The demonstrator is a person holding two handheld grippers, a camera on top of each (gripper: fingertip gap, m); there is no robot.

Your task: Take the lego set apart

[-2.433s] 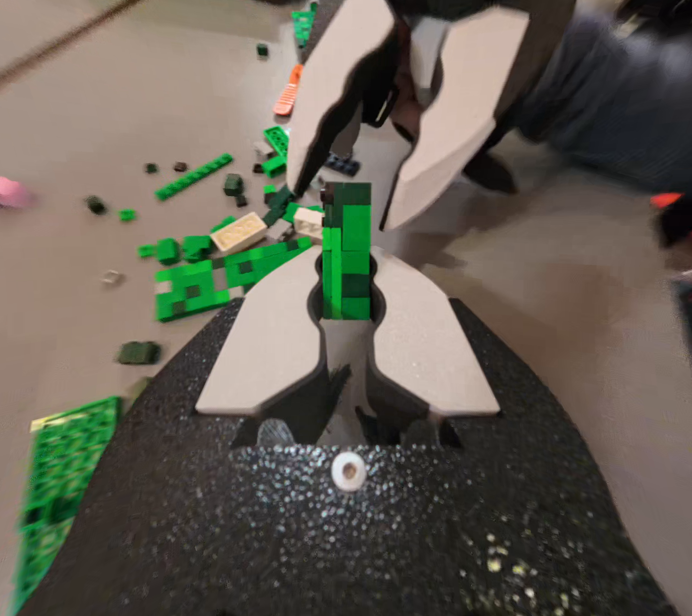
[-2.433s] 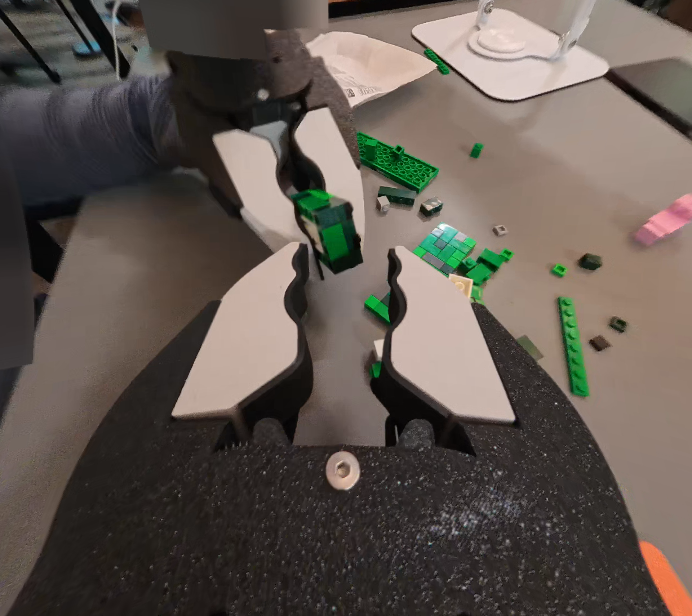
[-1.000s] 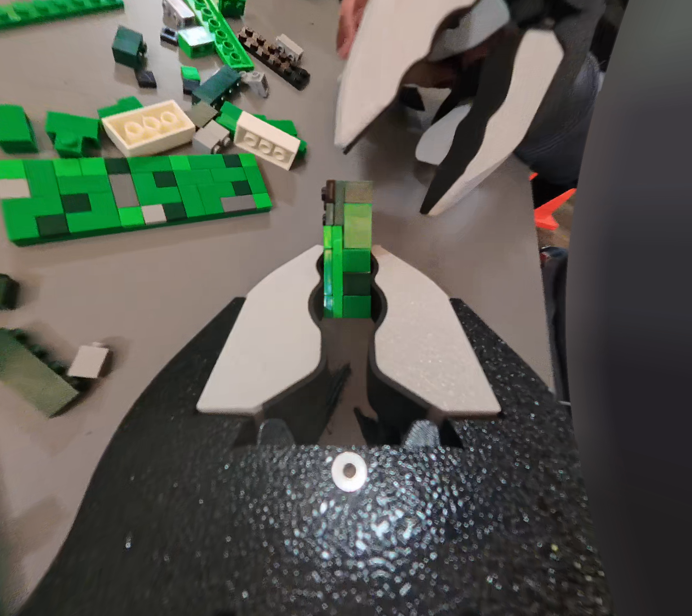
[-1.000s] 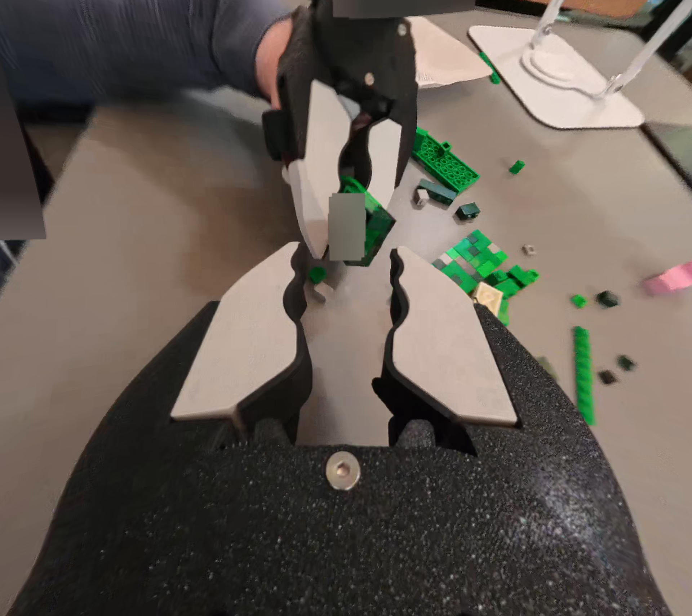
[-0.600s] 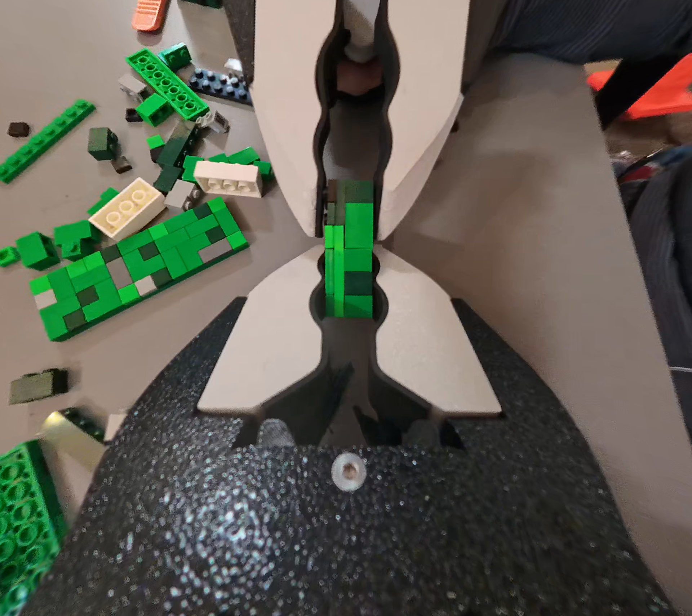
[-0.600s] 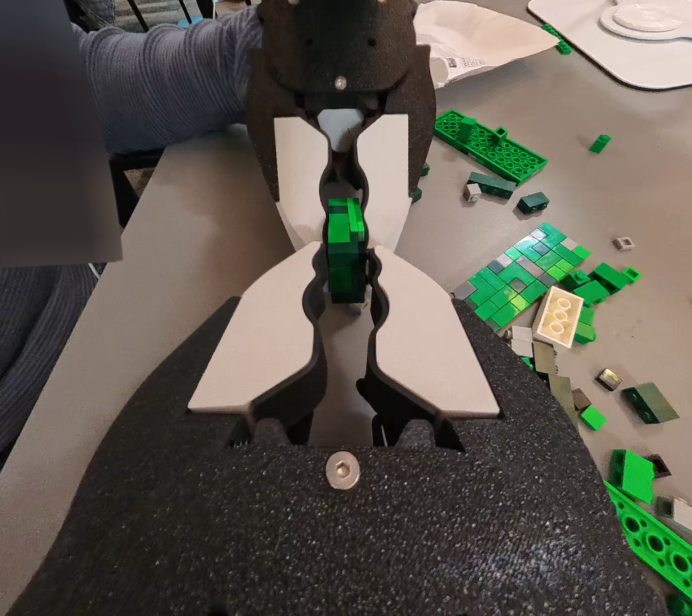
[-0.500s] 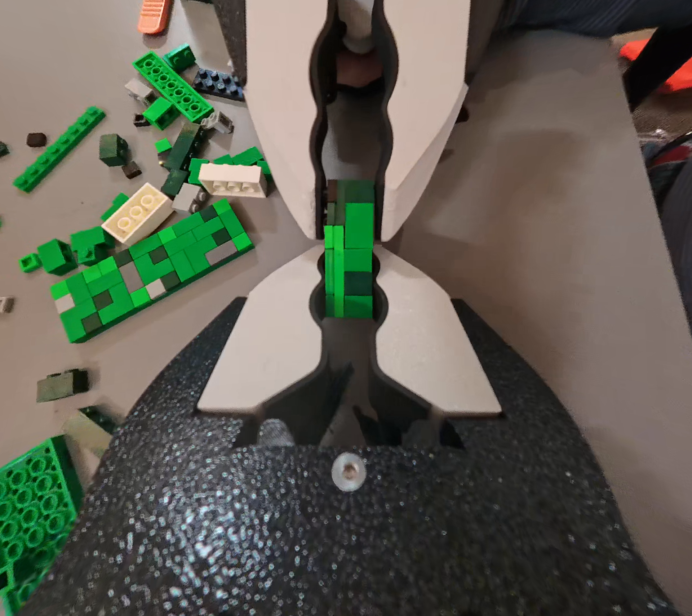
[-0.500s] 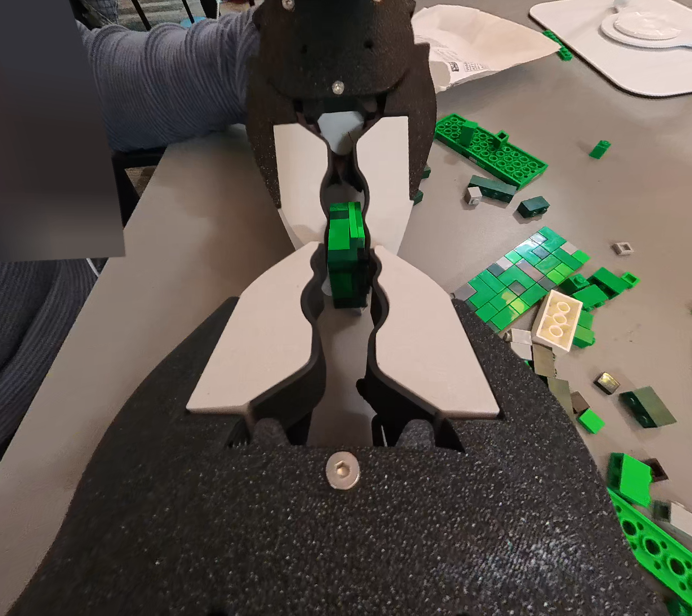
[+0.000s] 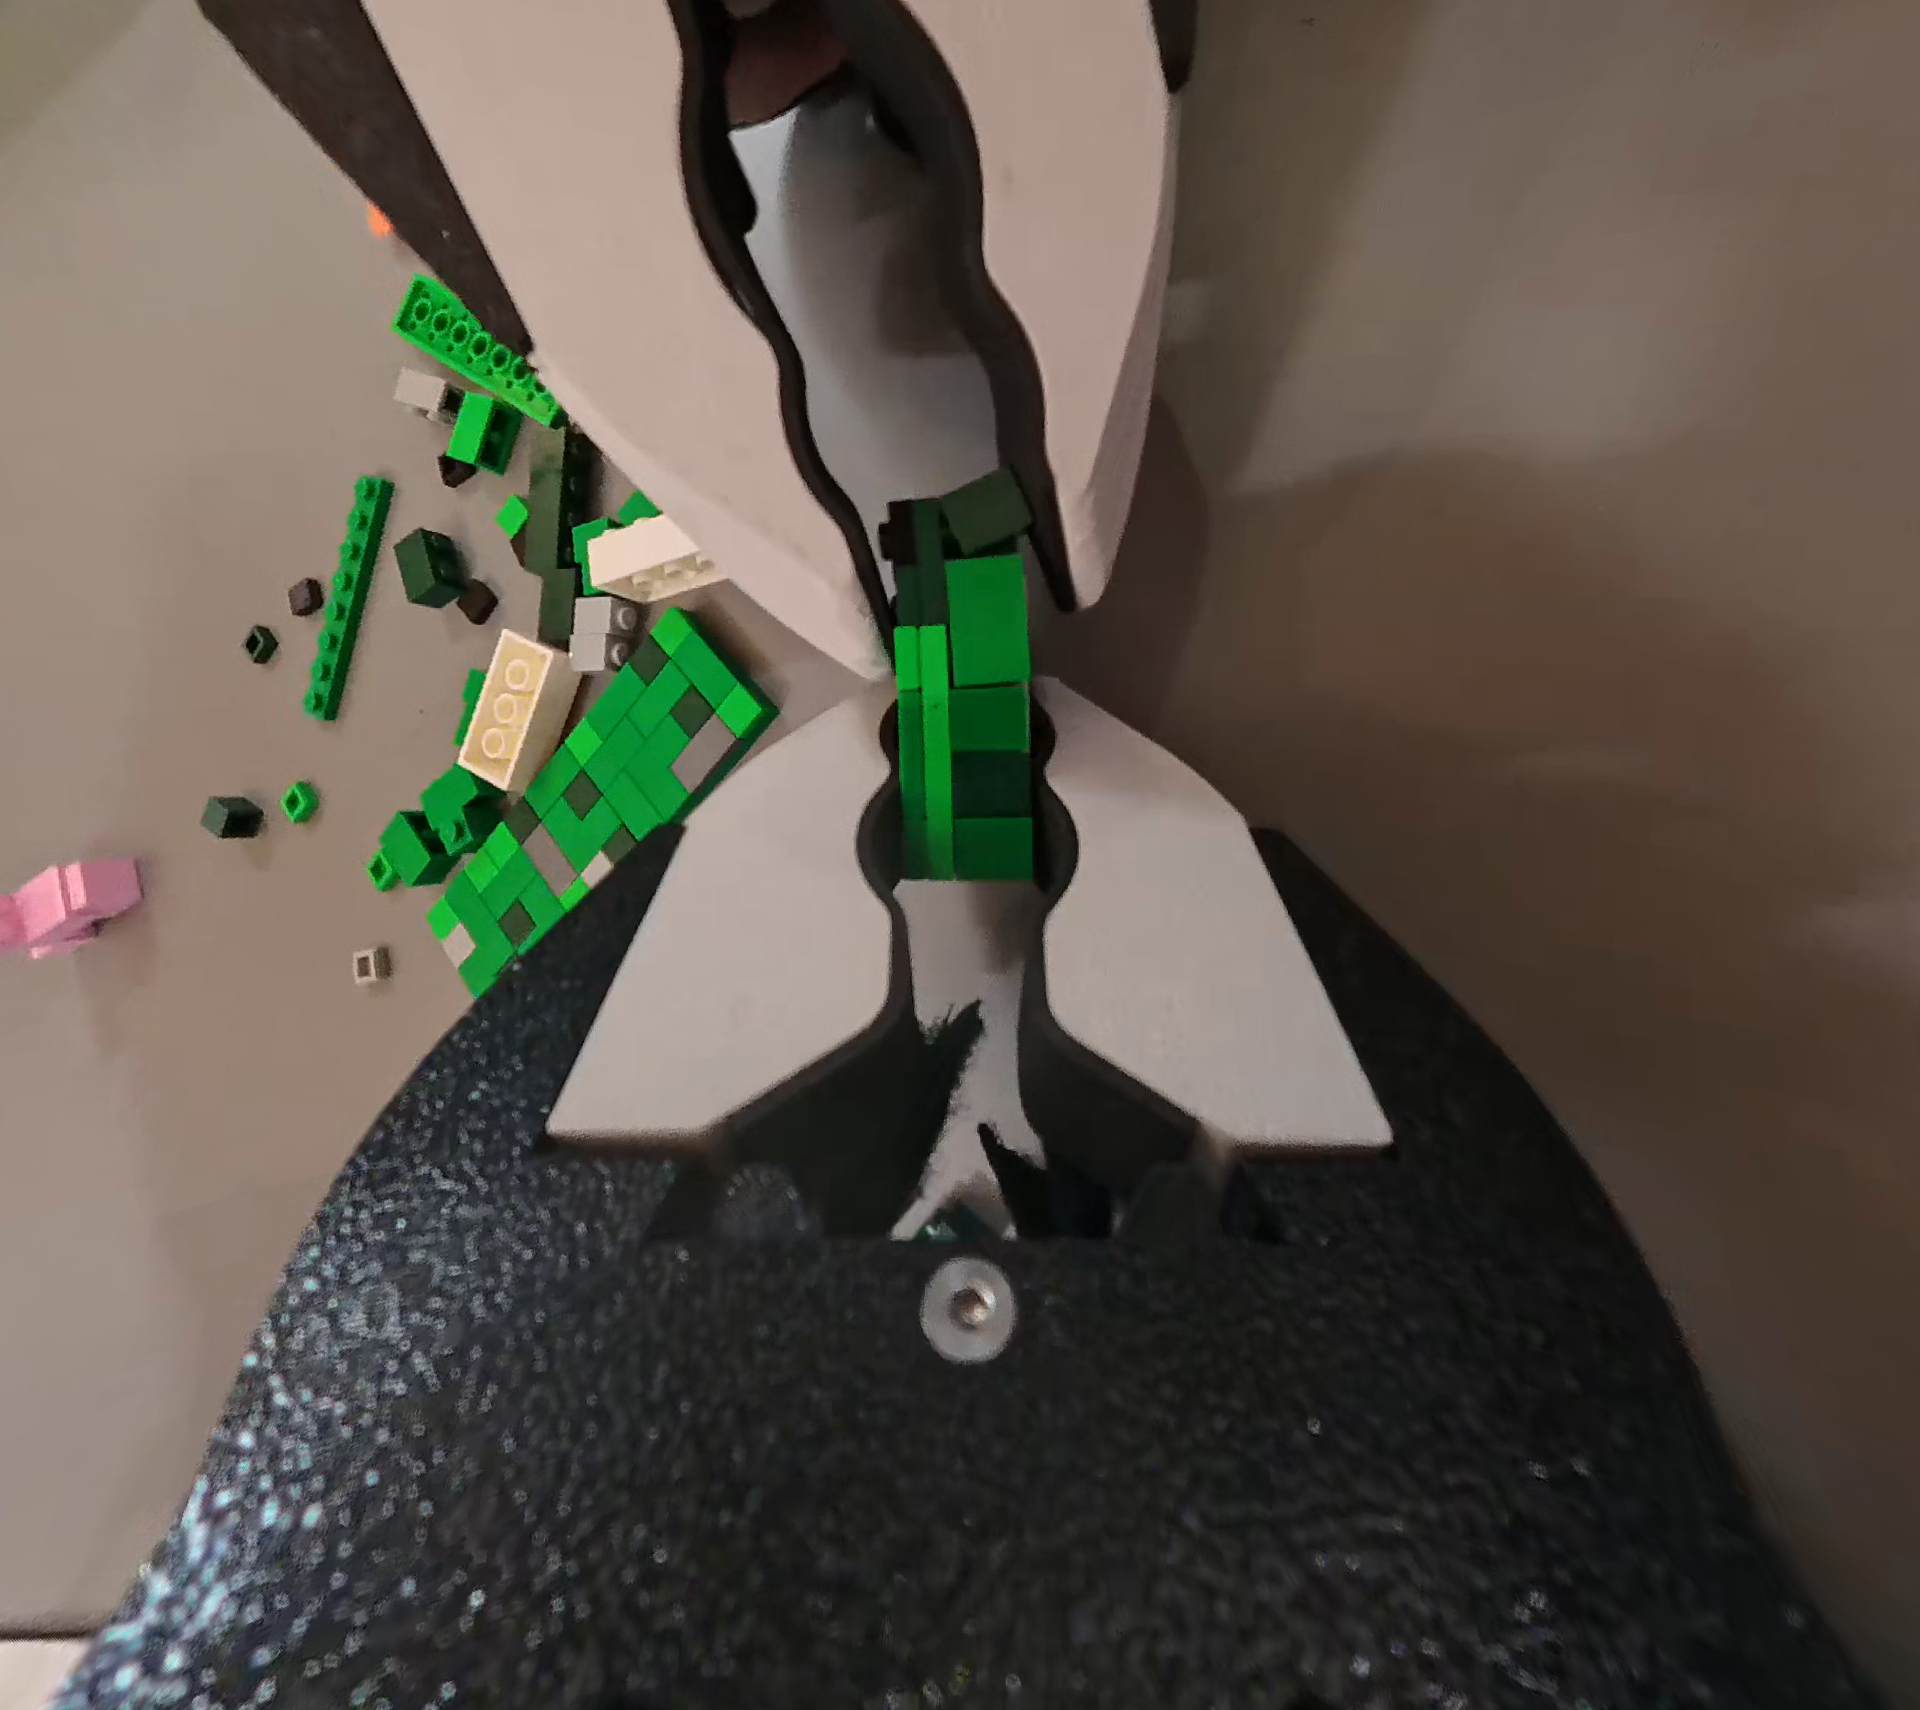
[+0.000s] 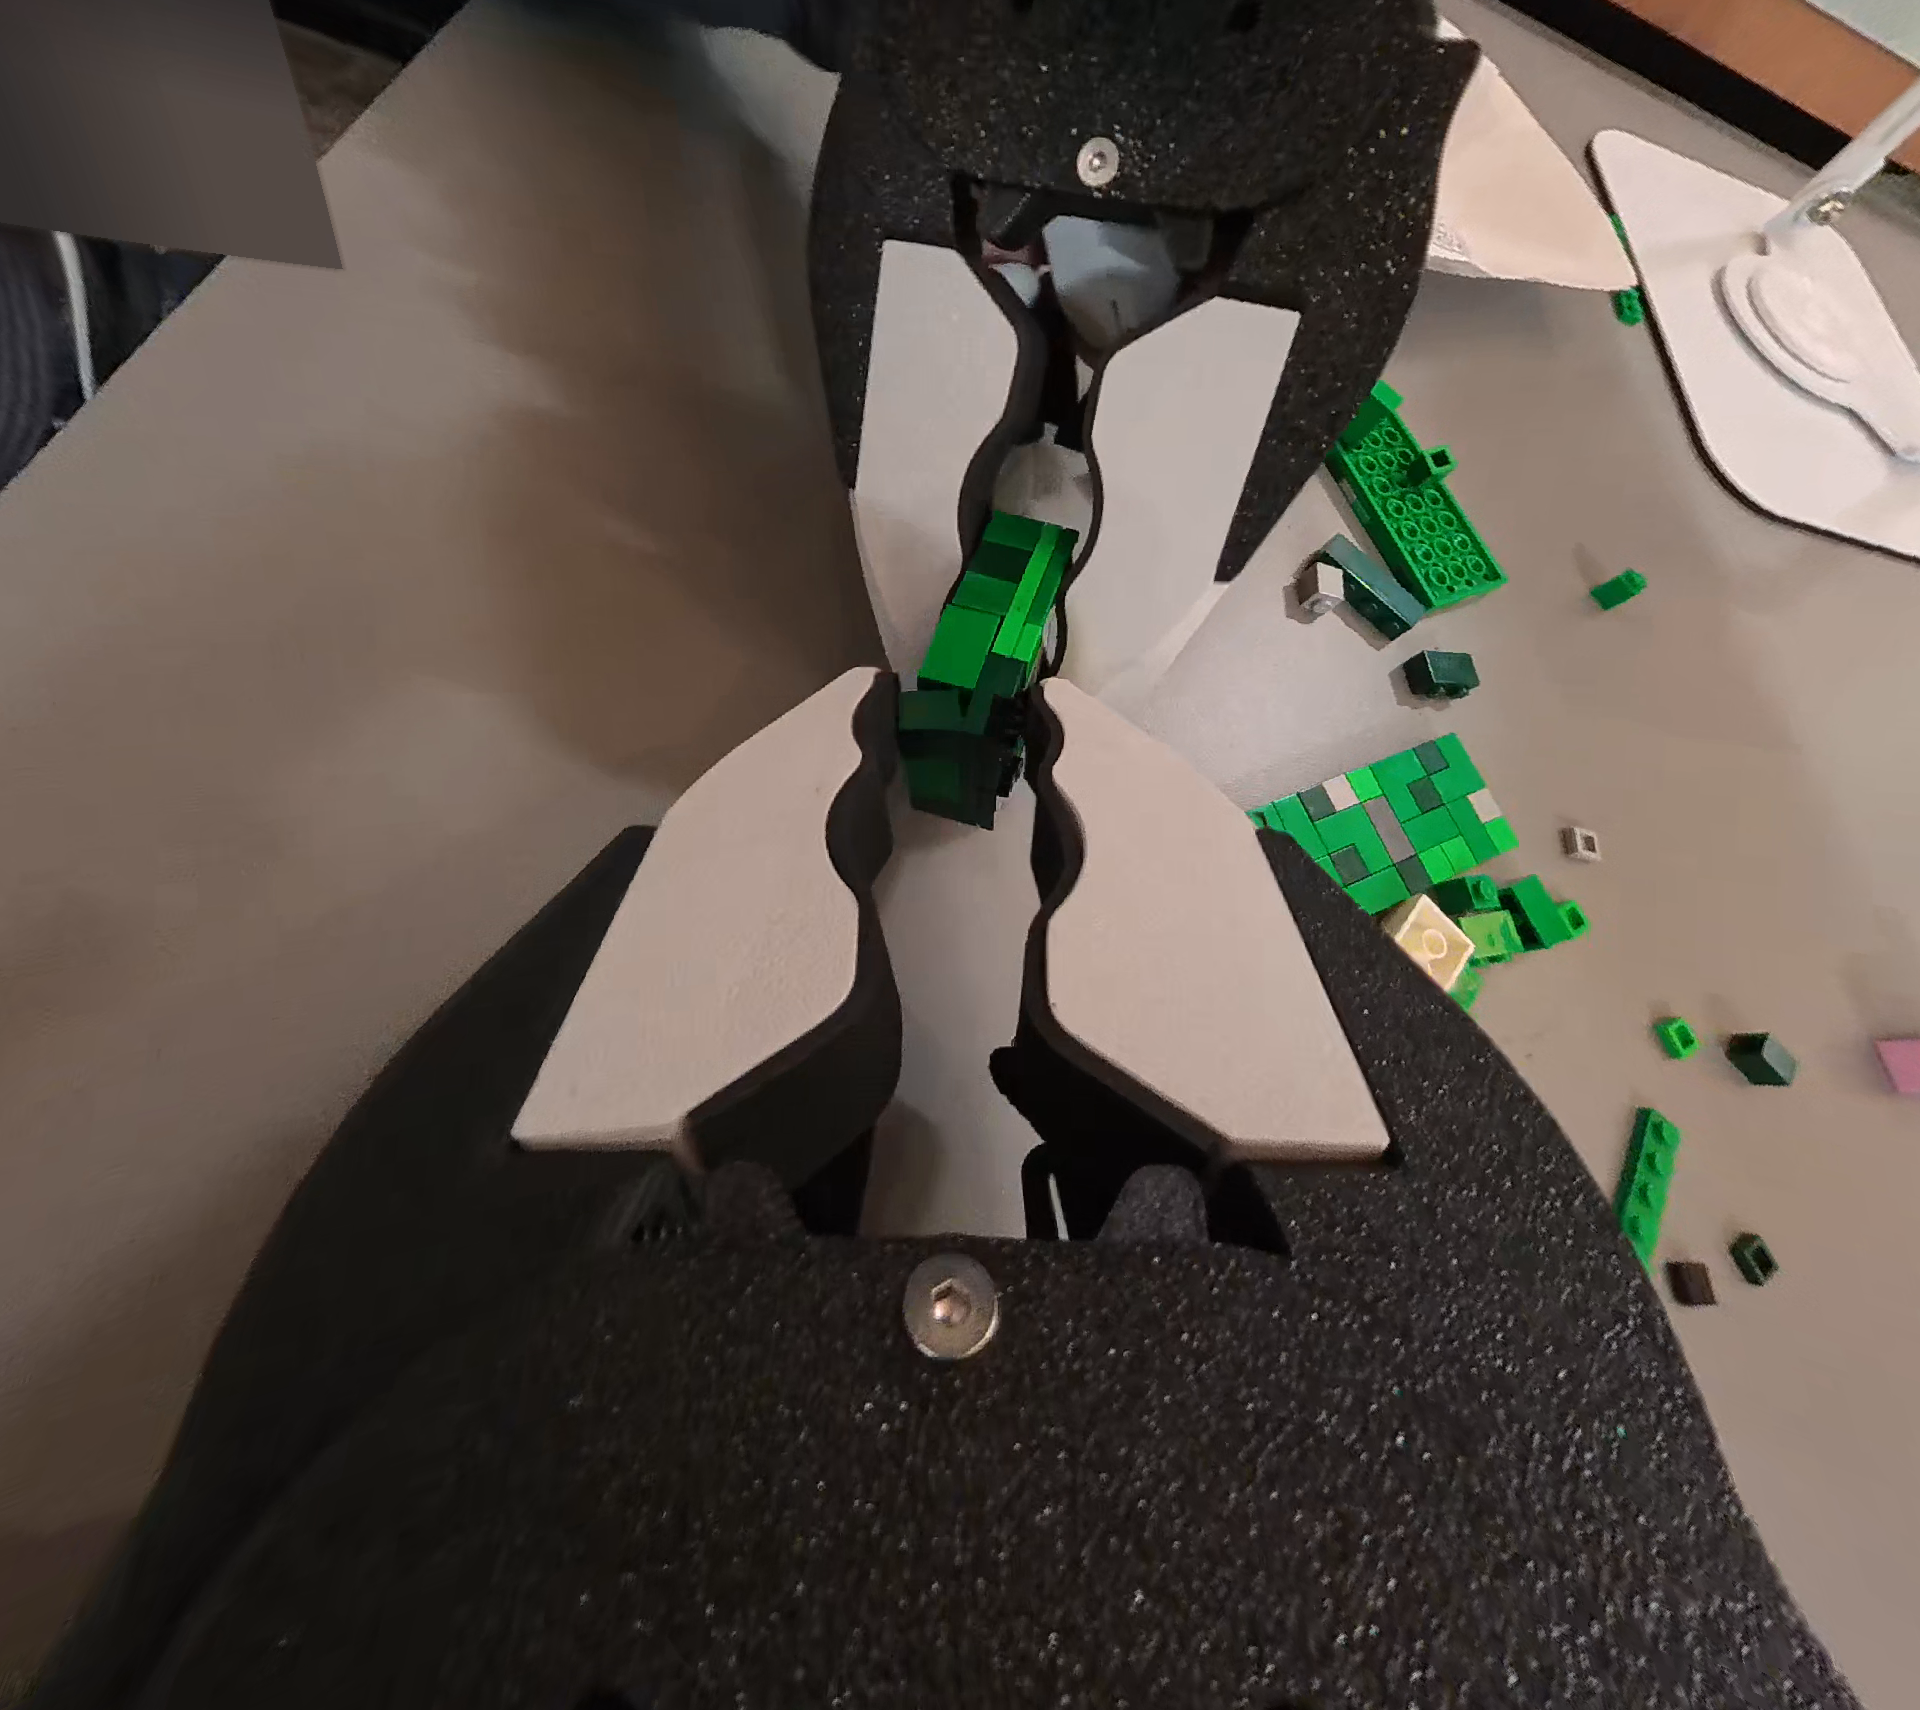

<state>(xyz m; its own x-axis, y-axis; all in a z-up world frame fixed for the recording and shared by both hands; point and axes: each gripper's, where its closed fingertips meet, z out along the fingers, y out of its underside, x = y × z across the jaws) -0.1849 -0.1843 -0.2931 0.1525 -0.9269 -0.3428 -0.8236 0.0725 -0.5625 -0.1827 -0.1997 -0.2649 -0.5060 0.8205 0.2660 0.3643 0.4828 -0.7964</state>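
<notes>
A small stack of green lego bricks [image 9: 971,756] is clamped between both grippers above the grey table. My left gripper [image 9: 964,715] is shut on the bright green end. My right gripper [image 10: 961,704] faces it tip to tip and is shut on the dark green end [image 10: 951,767]. In the left wrist view the right gripper's fingers [image 9: 1029,206] come in from above, and the dark top brick [image 9: 982,517] tilts to the right. In the right wrist view the bright green part [image 10: 1003,600] sits at an angle to the dark end, between the left gripper's fingers [image 10: 920,434].
Loose bricks lie on the table: a green mosaic plate [image 9: 613,787] [image 10: 1392,819], a cream brick [image 9: 514,710], a white brick [image 9: 655,564], a long green strip [image 9: 348,595], a pink piece [image 9: 68,902] and a studded green plate [image 10: 1413,507]. A white lamp base [image 10: 1766,341] stands far right. The table edge [image 10: 343,133] runs at the left. My two grippers' fingertips are within a few centimetres of each other.
My right gripper came in open and shut on the far end of the stack. Since half a second ago both grippers have tilted and the stack has bent at a joint.
</notes>
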